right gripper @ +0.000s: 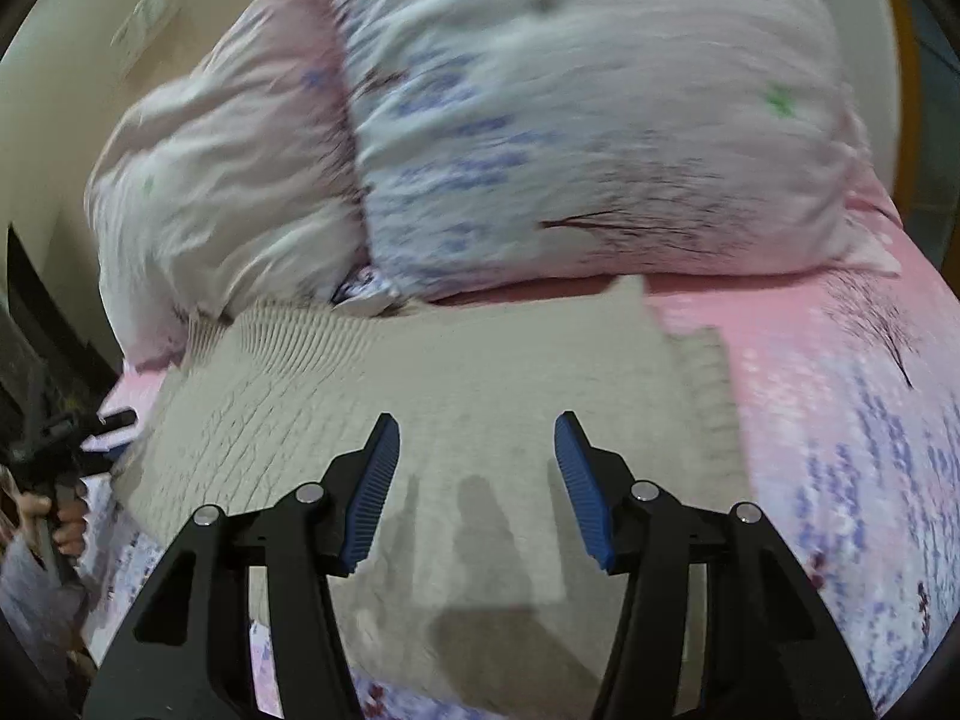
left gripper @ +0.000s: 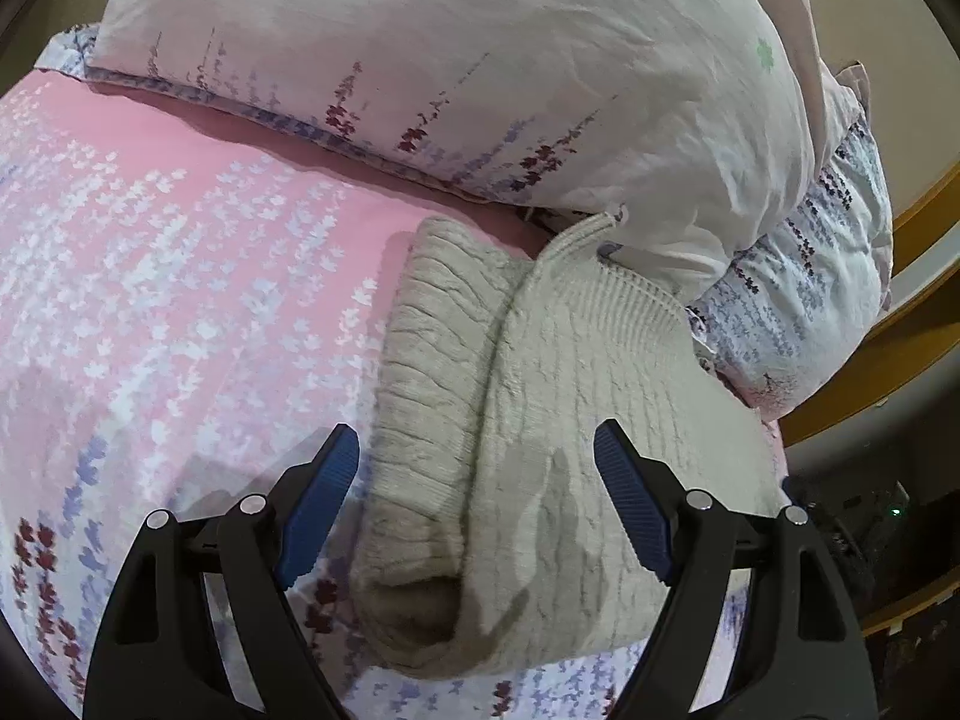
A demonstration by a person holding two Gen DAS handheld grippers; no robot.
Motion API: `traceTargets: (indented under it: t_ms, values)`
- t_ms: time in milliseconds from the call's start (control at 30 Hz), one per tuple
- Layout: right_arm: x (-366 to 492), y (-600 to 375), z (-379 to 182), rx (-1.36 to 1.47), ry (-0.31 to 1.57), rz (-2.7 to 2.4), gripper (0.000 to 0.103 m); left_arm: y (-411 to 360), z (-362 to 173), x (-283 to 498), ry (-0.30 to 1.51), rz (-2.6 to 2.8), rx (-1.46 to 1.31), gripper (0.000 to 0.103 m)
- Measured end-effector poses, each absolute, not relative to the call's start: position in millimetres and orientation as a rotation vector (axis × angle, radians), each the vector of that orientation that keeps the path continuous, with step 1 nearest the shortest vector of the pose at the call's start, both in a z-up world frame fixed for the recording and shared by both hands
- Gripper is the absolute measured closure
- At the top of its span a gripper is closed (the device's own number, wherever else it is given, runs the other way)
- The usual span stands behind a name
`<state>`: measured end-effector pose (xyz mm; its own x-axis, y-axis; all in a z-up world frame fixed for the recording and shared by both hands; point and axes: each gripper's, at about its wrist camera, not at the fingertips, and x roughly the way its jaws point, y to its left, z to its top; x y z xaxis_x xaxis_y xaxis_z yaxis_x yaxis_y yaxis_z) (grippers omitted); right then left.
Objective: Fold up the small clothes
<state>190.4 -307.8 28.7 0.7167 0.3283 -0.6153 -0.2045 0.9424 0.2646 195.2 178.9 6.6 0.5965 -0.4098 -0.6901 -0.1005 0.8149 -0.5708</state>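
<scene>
A beige knit sweater (left gripper: 540, 396) lies on the pink flowered bedsheet (left gripper: 180, 252), with a sleeve (left gripper: 426, 360) folded along its left side. My left gripper (left gripper: 477, 450) is open and empty, just above the sweater's near part. In the right wrist view the sweater (right gripper: 432, 408) spreads flat across the bed. My right gripper (right gripper: 477, 438) is open and empty above its near half. The left gripper (right gripper: 105, 426) also shows at the sweater's left edge, held by a hand.
Two pillows (left gripper: 480, 72) with a purple flower print lie at the head of the bed, touching the sweater's top edge; they also show in the right wrist view (right gripper: 570, 120). A wooden bed frame (left gripper: 900, 324) runs along the right. The right wrist view is motion-blurred.
</scene>
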Motion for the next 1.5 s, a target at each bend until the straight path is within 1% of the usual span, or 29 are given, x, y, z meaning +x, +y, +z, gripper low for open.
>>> traceTargets:
  t_ms: [133,300,367,400,500,533,600,767,833,900,933,967,1000,1033,1067,1200,1233,1267,1400,1500]
  values:
    - [197.5,-275.1,27.7,0.129,0.731,0.321,0.049,171.3,6.6,196.0,0.931,-0.203,-0.597,0.022]
    - [200.9,-238.8,28.5,0.054,0.726,0.327,0.045,170.1,5.1,197.0,0.928,-0.199,-0.589,0.022]
    - [202.2,-229.5,26.3,0.034,0.73,0.315,0.04,167.1,5.1,197.4,0.928,-0.199,-0.572,0.022]
    - [204.0,-224.2,23.7,0.026,0.74,0.308,0.04,164.8,5.1,197.8,0.928,-0.199,-0.558,0.021]
    - [213.1,-209.5,3.6,-0.051,0.825,0.258,0.034,157.6,5.4,199.5,0.932,-0.193,-0.516,0.021]
    - [209.4,-202.8,1.6,-0.102,0.793,0.24,0.032,155.2,5.7,200.0,0.935,-0.189,-0.501,0.021]
    - [207.3,-197.3,0.9,-0.138,0.788,0.213,0.031,151.3,6.1,201.3,0.941,-0.182,-0.474,0.021]
    - [208.3,-203.0,0.1,-0.121,0.794,0.222,0.03,140.7,6.9,204.3,0.948,-0.157,-0.411,0.021]
    - [208.1,-203.8,-0.3,-0.121,0.79,0.22,0.03,136.0,6.3,205.3,0.95,-0.141,-0.377,0.026]
    - [208.6,-202.3,-1.0,-0.118,0.787,0.221,0.029,133.8,5.9,206.6,0.95,-0.123,-0.37,0.036]
    - [208.6,-201.9,-1.4,-0.118,0.785,0.221,0.029,135.2,5.4,207.0,0.949,-0.119,-0.386,0.039]
    - [208.9,-201.6,-2.0,-0.116,0.784,0.222,0.029,136.2,5.0,207.3,0.95,-0.123,-0.4,0.049]
    - [208.6,-201.6,-1.9,-0.115,0.784,0.222,0.029,139.0,2.8,208.9,0.958,-0.136,-0.446,0.055]
    - [208.3,-201.5,-1.7,-0.115,0.784,0.222,0.029,141.4,1.9,209.1,0.953,-0.136,-0.47,0.056]
    - [208.5,-201.3,-1.7,-0.115,0.784,0.223,0.029,143.8,0.6,209.2,0.955,-0.14,-0.489,0.06]
    - [207.9,-200.9,-1.7,-0.113,0.784,0.221,0.029,151.0,-3.2,209.0,0.951,-0.157,-0.563,0.063]
    - [208.0,-201.0,-1.8,-0.113,0.784,0.221,0.029,151.8,-4.6,209.6,0.957,-0.165,-0.581,0.072]
    - [208.1,-201.1,-1.8,-0.112,0.784,0.221,0.029,152.5,-8.8,211.3,0.967,-0.185,-0.625,0.075]
    - [208.7,-201.3,-2.2,-0.112,0.784,0.221,0.029,155.0,-3.4,208.1,0.925,-0.236,-0.704,0.079]
    - [208.6,-201.1,-2.2,-0.112,0.783,0.22,0.029,151.1,13.0,207.5,0.86,-0.316,-0.774,0.08]
